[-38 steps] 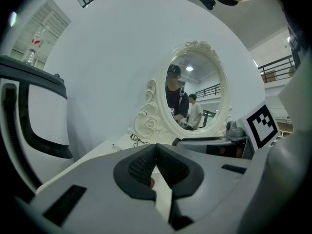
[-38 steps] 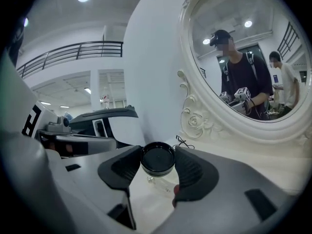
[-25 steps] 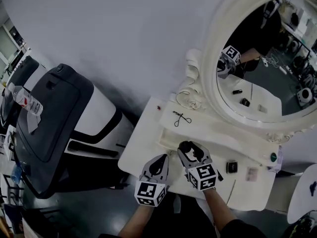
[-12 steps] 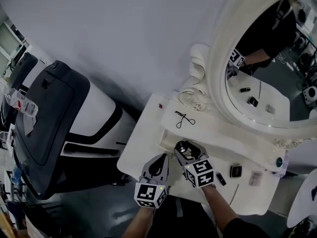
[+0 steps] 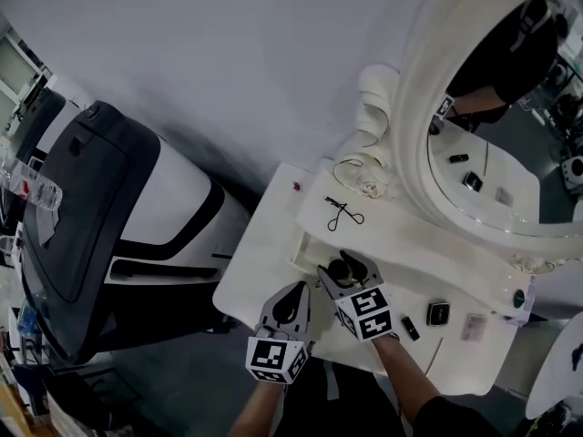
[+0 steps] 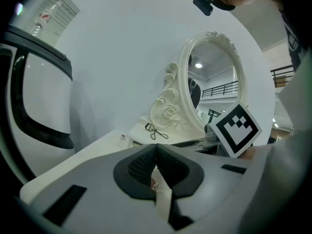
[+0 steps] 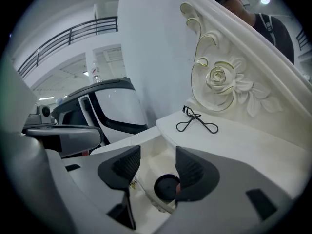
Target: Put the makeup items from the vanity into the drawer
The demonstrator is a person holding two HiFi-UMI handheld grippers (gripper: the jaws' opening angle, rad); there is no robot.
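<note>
In the open drawer [image 7: 146, 162] the dark round jar [image 7: 167, 186] is lying under my released right hand-held gripper [image 7: 157, 161], so I am planning a straight lift clear, left hand-held gripper [image 6: 156, 152] clenched empty.

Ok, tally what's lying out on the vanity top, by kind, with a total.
Curler: 1
Black compact: 1
Black tube: 1
Thin stick: 1
Pale card: 1
Red bit: 1
Green round item: 1
Total: 7
</note>
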